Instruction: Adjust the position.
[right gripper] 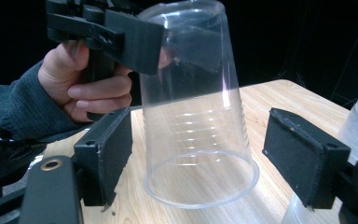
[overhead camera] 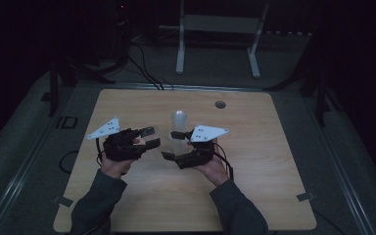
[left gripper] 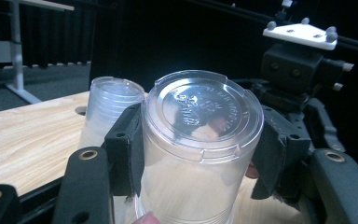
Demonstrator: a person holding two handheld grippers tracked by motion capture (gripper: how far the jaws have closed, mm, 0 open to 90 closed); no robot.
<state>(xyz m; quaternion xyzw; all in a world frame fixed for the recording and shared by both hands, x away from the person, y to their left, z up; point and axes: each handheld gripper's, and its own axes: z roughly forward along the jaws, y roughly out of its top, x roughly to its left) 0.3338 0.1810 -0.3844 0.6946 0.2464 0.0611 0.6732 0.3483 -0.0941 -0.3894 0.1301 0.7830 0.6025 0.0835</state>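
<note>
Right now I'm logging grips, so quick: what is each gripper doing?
Left gripper: shut on the upside-down clear cup, held near its base.
Right gripper: open, its pads either side of the cup's rim and clear of it.

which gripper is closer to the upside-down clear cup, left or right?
Left. The left gripper is clamped on the upside-down clear cup near its base end; the right gripper straddles its rim end, pads apart from it.

Counted one clear cup (left gripper: 200,140) held upside down, one stack of cups (left gripper: 103,109) on counter (overhead camera: 254,161), two grippers.
</note>
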